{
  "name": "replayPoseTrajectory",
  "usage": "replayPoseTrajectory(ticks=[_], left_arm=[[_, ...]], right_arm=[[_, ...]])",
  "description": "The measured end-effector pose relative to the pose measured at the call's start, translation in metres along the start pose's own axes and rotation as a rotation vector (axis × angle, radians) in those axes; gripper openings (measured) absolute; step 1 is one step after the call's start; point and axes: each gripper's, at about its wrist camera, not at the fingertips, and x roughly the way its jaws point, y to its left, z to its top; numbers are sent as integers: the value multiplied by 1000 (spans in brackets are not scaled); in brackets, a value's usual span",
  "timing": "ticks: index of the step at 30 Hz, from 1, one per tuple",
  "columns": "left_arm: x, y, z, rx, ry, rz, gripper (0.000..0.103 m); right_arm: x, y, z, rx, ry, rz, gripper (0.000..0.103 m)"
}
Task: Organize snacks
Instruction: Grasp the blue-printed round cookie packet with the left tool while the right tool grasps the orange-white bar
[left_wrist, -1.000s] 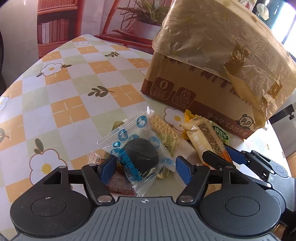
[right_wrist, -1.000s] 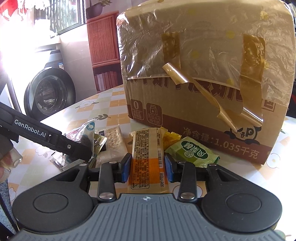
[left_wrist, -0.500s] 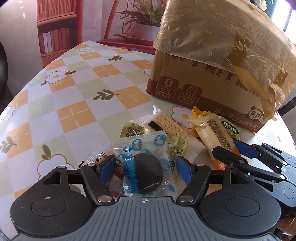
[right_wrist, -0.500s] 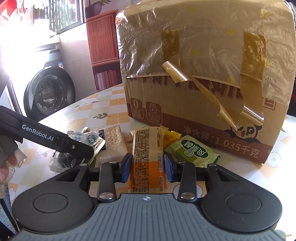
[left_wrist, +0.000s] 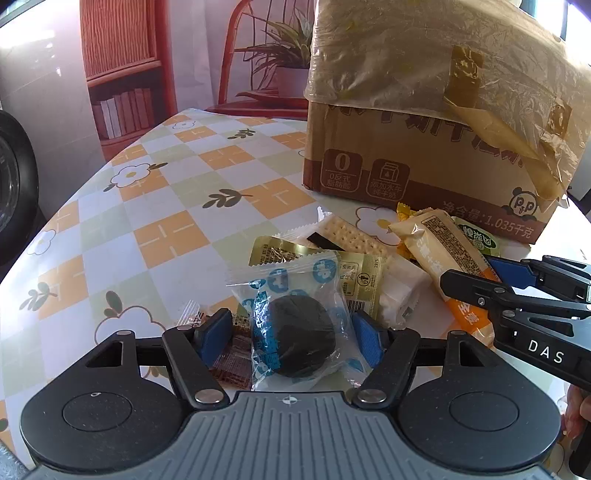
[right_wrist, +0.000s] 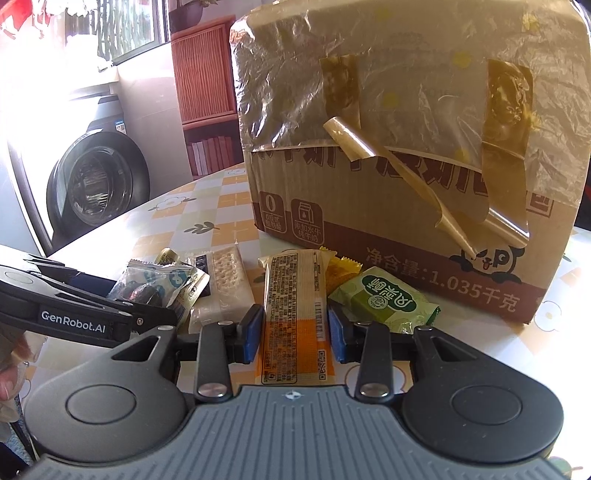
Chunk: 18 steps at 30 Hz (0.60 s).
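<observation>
- My left claw (left_wrist: 290, 338) is closing its jaws around a clear, blue-printed packet with a dark round cookie (left_wrist: 293, 334) inside; the blue pads (left_wrist: 216, 338) sit at the wrapper's edges, and I see no firm pinch.
- That cookie packet lies on the worktop (left_wrist: 166, 206), over a small reddish-brown packet (left_wrist: 231, 363) and a gold sachet (left_wrist: 360, 273).
- My right claw (right_wrist: 293, 332) is narrowly spread and pinches a long beige-and-orange snack bar (right_wrist: 293, 295) by its sides, both pads pressed against the wrapper.
- Just beside the bar lie a green packet (right_wrist: 384, 301) on one side and a cracker pack (right_wrist: 225, 284) on the other.
- Behind the pile stands a cardboard box (right_wrist: 406, 184) draped in plastic film and peeling tape, on the flowered, checked worktop.
</observation>
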Motion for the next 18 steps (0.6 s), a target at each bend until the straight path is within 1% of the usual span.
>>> replayPoseTrajectory(ticks=[2, 5, 10, 18], left_arm=[[-3, -2, -1, 6, -13, -4, 52], [-3, -2, 0, 6, -18, -25, 49], [-7, -5, 0, 26, -44, -47, 48], [-17, -6, 0, 37, -90, -63, 47]], right_arm=[[1, 0, 0, 1, 5, 1, 40], [4, -4, 0, 14, 26, 18, 42], [8, -6, 1, 24, 50, 10, 42], [7, -5, 1, 20, 39, 3, 39]])
